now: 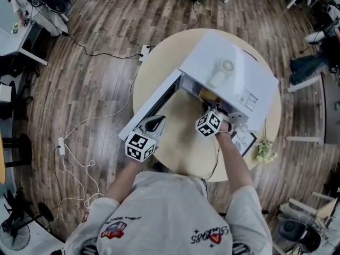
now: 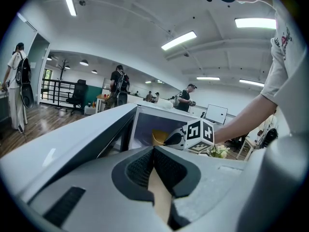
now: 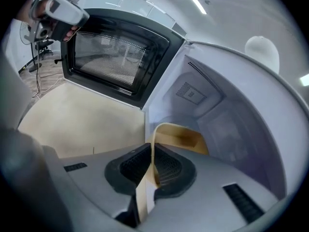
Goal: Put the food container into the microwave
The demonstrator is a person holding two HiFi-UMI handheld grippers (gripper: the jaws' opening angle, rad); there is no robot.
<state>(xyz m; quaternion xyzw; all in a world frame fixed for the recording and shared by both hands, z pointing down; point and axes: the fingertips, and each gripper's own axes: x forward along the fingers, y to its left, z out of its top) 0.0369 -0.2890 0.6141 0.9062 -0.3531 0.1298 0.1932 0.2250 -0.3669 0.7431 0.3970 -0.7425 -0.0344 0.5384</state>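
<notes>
A round beige table (image 1: 178, 147) is topped by a white microwave (image 1: 234, 68), whose black-framed door (image 3: 116, 57) is swung wide open. A tan food container (image 3: 181, 138) is seen just inside the mouth of the cavity, its near wall pinched between the almost closed jaws of the right tongs (image 3: 152, 154). The left tongs (image 2: 153, 151) are held just beside the open door, pads pressed together at the tips with nothing gripped
</notes>
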